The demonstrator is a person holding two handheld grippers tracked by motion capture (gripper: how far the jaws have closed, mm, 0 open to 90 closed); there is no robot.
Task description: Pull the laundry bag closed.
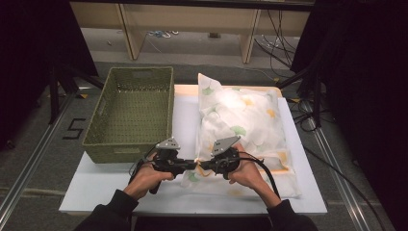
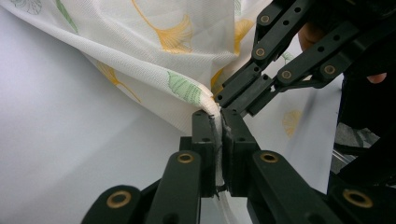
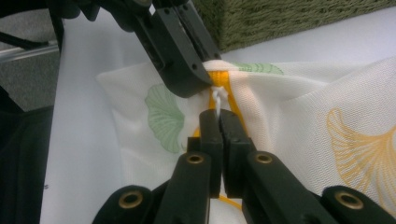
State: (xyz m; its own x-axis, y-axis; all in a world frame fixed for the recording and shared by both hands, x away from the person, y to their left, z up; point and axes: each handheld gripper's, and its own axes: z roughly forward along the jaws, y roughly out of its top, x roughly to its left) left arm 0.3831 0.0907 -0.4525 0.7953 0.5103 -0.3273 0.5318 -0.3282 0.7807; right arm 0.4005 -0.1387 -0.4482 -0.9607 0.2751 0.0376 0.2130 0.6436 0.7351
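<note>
The pillow [image 1: 243,130] lies right of centre in the high view, on a white board [image 1: 96,190], long axis running from the lower middle up toward the top of the frame. Its case is a thin, cream, finely woven cloth printed with ginkgo leaves in yellow and green; the filling puffs the upper part into a soft mound, while the lower edge lies flat and loose. In the left gripper view the weave shows as a fine grid and the cloth drapes in a fold from the upper left down to the centre.

The left gripper [image 1: 185,165] and right gripper [image 1: 206,165] meet tip to tip at the pillow's lower left corner, low in the centre of the high view. The left gripper's [image 2: 219,135] jaws are pinched narrow on a white seam edge of the case. The right gripper's [image 3: 218,122] jaws are likewise closed tight, with a white strand of the case caught between them by a yellow band of print.

A basket [image 1: 132,113] of olive woven fibre, rectangular with an open lattice floor, sits in the left half, just beside the pillow.
</note>
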